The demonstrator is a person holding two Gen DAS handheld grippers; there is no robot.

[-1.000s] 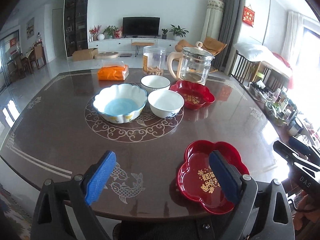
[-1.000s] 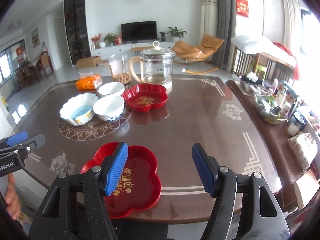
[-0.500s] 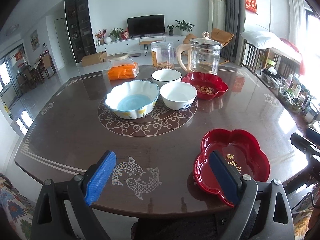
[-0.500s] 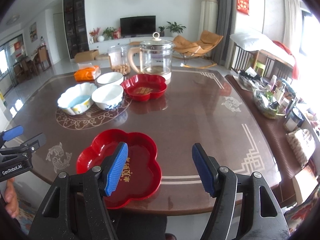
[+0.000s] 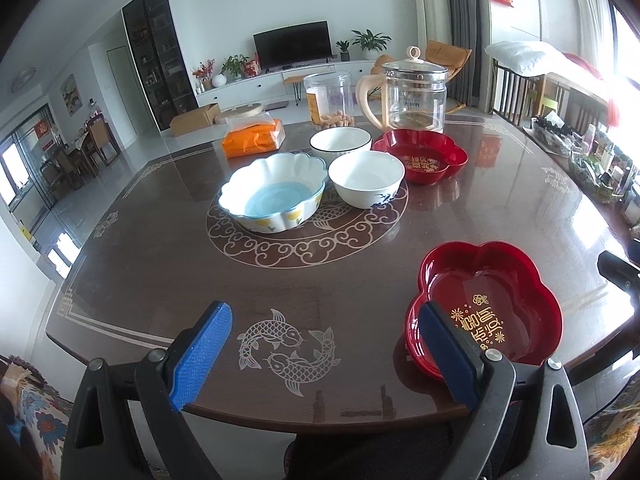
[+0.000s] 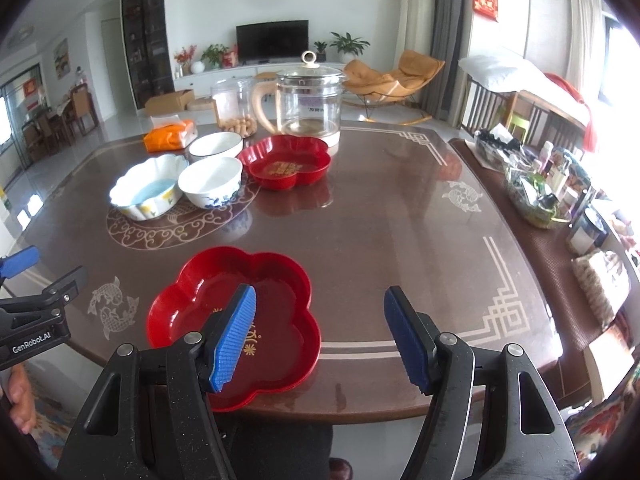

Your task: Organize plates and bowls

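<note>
Both tools are seen spread wide and nothing is gripped: the left tool (image 5: 322,354) is held over the near edge of the bench (image 5: 168,264), the right tool (image 6: 320,332) likewise, with its left pad above the near red plate (image 6: 276,280). That flower-shaped plate is found at the front edge, well apart from the rest. Further back, the far red plate (image 5: 424,152) is set just beside the white bowl (image 5: 366,178), the scalloped blue bowl (image 5: 274,192) touching it or nearly so, and the black-rimmed bowl (image 5: 340,140) behind; a glass kettle (image 5: 414,92) is spotted at the back
</note>
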